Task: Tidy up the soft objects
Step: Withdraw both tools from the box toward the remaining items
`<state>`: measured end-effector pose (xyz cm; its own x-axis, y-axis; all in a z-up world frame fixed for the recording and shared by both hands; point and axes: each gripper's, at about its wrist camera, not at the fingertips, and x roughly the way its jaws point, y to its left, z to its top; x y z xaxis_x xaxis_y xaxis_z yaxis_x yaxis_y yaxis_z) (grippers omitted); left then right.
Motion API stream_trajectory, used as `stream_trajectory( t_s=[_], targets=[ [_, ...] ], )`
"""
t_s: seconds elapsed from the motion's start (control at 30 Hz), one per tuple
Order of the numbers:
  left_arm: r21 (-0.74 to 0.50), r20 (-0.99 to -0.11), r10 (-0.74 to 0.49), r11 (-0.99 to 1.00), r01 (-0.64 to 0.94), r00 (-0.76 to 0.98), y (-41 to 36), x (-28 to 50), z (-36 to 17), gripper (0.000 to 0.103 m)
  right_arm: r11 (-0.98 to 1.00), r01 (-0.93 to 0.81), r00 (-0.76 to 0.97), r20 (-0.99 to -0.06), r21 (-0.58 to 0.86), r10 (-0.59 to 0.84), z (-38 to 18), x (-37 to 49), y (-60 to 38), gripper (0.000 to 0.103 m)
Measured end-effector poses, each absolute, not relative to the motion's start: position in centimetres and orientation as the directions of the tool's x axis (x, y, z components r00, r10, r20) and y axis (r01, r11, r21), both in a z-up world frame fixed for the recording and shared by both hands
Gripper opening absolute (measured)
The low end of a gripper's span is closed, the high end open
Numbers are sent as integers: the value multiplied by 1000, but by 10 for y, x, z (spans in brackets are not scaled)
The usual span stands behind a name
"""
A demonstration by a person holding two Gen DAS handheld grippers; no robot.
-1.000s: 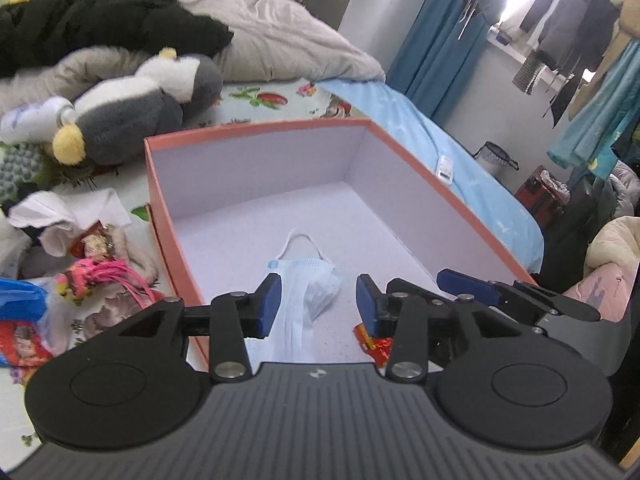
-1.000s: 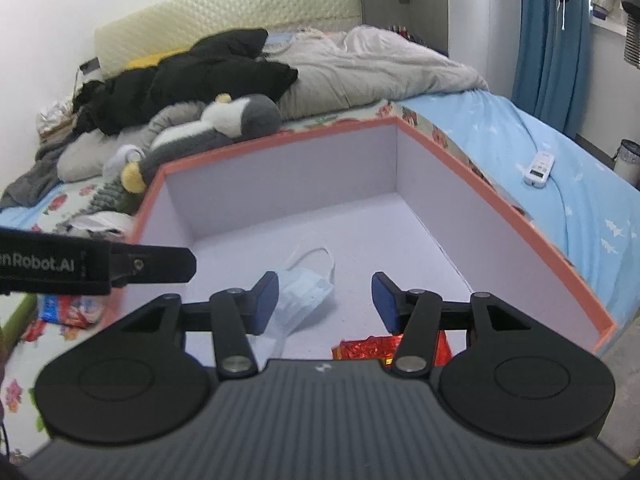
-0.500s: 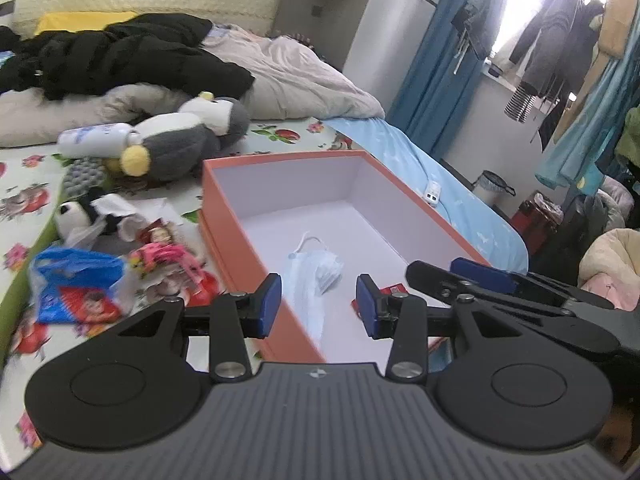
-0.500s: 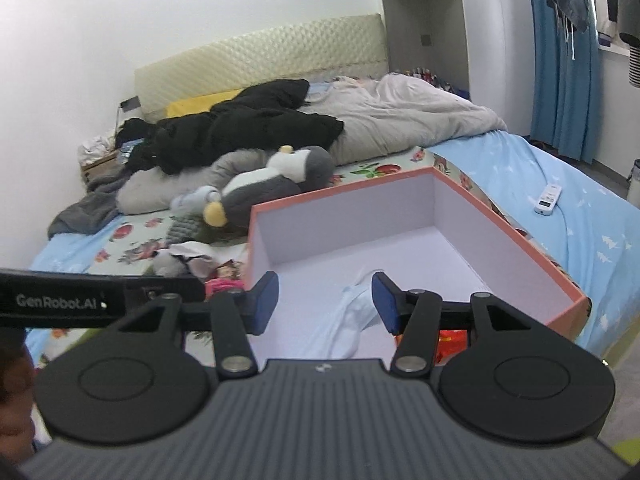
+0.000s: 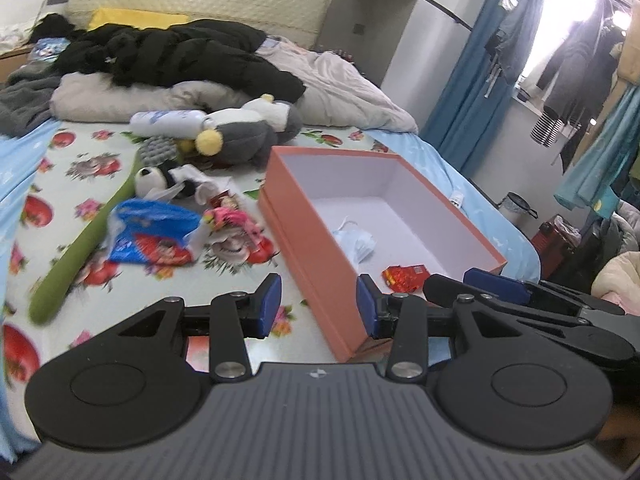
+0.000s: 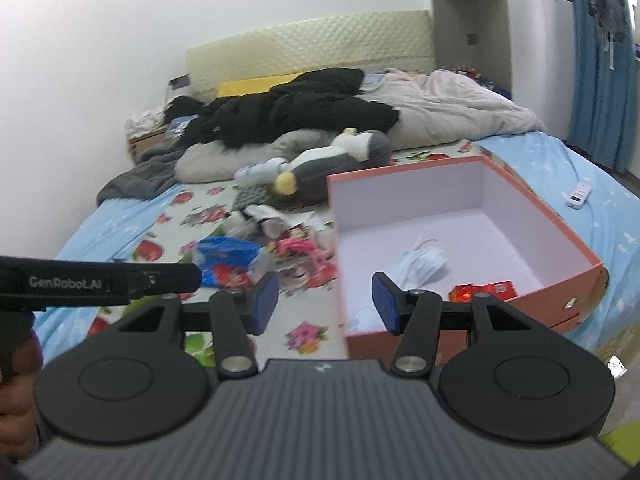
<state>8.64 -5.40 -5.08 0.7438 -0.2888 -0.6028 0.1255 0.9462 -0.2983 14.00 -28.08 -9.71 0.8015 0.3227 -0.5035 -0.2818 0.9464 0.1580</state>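
Note:
An orange box (image 5: 312, 240) (image 6: 576, 236) with a white inside stands on the bed. In it lie a light blue face mask (image 5: 356, 240) (image 6: 424, 260) and a red snack wrapper (image 5: 404, 276) (image 6: 484, 292). My left gripper (image 5: 318, 306) is open and empty, held above the bed at the box's near corner. My right gripper (image 6: 324, 302) is open and empty, held back from the box's near left wall. A grey and white plush penguin (image 5: 244, 136) (image 6: 332, 160) lies beyond the box.
Left of the box lie a blue snack bag (image 5: 152, 236) (image 6: 228, 260), a pink toy (image 5: 232, 216) (image 6: 296, 248), a small panda plush (image 5: 152, 176), a long green plush (image 5: 88, 240) and a white bottle (image 5: 168, 122). A black jacket (image 5: 180, 52) and grey duvet (image 6: 452, 108) cover the bed's head. A remote (image 6: 578, 196) lies right.
Both grippers have pulled back and up out of the box, so the whole box and the clutter to its left now show. The mask and wrapper stay inside.

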Motion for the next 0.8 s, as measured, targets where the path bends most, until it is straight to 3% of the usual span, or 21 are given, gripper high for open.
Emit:
stream_trajectory(
  t_s=[0.43,0.8],
  targets=[
    [-309,-625,-213,951,14,751,-16,26,-58,47,916,-370,754,-526,156,394,-100,100,-245,55],
    [-318,-650,-190,947,-37,736,3,28,-74,47,911,-384,732,-552,150,400,-113,101,-227,55]
  ],
)
